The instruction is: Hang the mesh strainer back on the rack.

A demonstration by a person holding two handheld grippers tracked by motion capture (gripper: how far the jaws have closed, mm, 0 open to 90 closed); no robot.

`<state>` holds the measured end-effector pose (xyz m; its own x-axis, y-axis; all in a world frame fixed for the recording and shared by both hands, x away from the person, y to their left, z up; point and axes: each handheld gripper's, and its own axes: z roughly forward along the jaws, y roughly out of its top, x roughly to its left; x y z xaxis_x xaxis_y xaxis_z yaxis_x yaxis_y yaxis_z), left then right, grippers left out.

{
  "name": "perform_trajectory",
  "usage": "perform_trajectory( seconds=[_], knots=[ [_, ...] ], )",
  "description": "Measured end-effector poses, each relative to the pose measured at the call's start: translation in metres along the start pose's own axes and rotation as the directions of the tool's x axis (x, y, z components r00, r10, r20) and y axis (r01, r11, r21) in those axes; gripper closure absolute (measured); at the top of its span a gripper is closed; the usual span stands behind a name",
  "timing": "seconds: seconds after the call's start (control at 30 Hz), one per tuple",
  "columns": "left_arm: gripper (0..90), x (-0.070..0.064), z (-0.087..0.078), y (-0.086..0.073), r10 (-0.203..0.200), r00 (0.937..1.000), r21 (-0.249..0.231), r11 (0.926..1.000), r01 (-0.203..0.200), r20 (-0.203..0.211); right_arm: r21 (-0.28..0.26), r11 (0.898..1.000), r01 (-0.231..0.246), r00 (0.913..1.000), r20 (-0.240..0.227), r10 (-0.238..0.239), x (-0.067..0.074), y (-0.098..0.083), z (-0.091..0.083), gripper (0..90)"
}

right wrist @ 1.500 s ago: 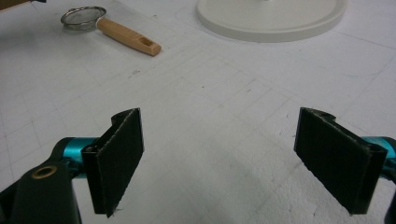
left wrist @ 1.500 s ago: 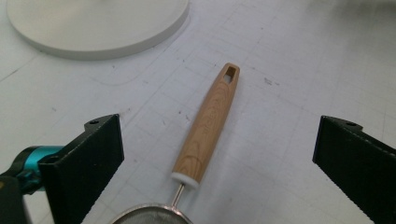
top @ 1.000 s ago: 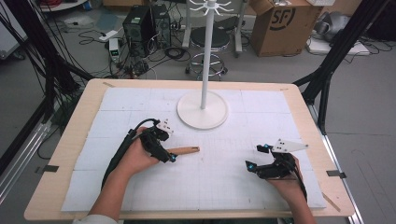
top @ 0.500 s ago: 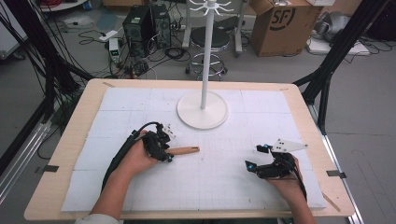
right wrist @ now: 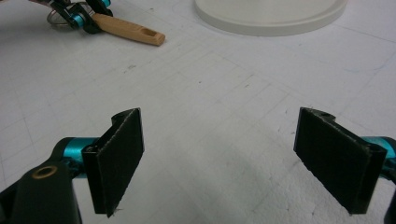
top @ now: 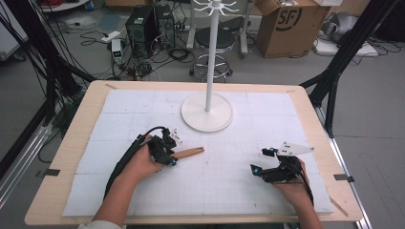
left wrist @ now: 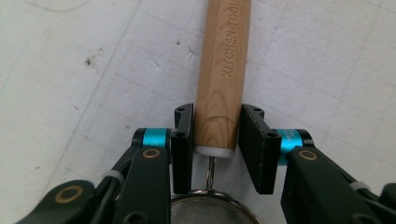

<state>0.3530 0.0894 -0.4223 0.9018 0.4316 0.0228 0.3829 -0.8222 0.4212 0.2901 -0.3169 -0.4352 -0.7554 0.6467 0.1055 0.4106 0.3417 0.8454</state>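
Note:
A strainer with a light wooden handle (top: 189,152) lies on the white mat left of centre. In the left gripper view the handle (left wrist: 222,70) is stamped "KITCHEN TOOL", and the wire mesh bowl (left wrist: 210,212) sits below it. My left gripper (top: 168,155) has just been closing, and its pads now press both sides of the handle's near end (left wrist: 217,140). My right gripper (top: 260,161) rests open on the mat at the right, nothing between its pads (right wrist: 219,154). The right gripper view also catches the handle (right wrist: 130,31) and the left gripper (right wrist: 79,17) far off.
A white stand with a round base (top: 207,113) and a tall pole rises at the table's back centre; its base edge (right wrist: 271,16) lies ahead of the right gripper. The wooden table rim (top: 71,143) frames the mat. A cardboard box, stool and cables sit on the floor beyond.
The left gripper's jaws have closed onto the wooden handle's near end. The right hand and gripper have kept still.

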Motion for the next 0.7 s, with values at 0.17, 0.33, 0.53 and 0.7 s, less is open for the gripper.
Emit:
perform_trajectory(
  seconds=[0.17, 0.33, 0.53, 0.7],
  knots=[
    [69.0, -0.003, 0.001, 0.011, 0.014, 0.9997, 0.080, 0.9967, -0.012, -0.021, 0.007, 1.000, 0.004, 1.0000, 0.001, -0.004, 0.001, 0.000, 0.001, 15.4],
    [69.2, -0.003, 0.000, 0.007, 0.000, 0.9998, 0.053, 0.9986, 0.001, -0.018, 0.004, 1.000, 0.005, 1.0000, 0.000, -0.005, 0.001, 0.000, 0.000, 15.4],
    [69.3, -0.004, -0.006, 0.004, 0.002, 0.9999, 0.009, 1.0000, -0.002, -0.016, 0.007, 1.000, 0.003, 1.0000, 0.001, -0.003, 0.000, -0.001, 0.001, 15.4],
    [69.2, -0.002, -0.022, 0.001, -0.034, 0.9994, -0.112, 0.9931, 0.034, 0.000, 0.008, 1.000, 0.002, 1.0000, 0.002, -0.002, -0.001, -0.001, 0.001, 15.4]
  ],
)
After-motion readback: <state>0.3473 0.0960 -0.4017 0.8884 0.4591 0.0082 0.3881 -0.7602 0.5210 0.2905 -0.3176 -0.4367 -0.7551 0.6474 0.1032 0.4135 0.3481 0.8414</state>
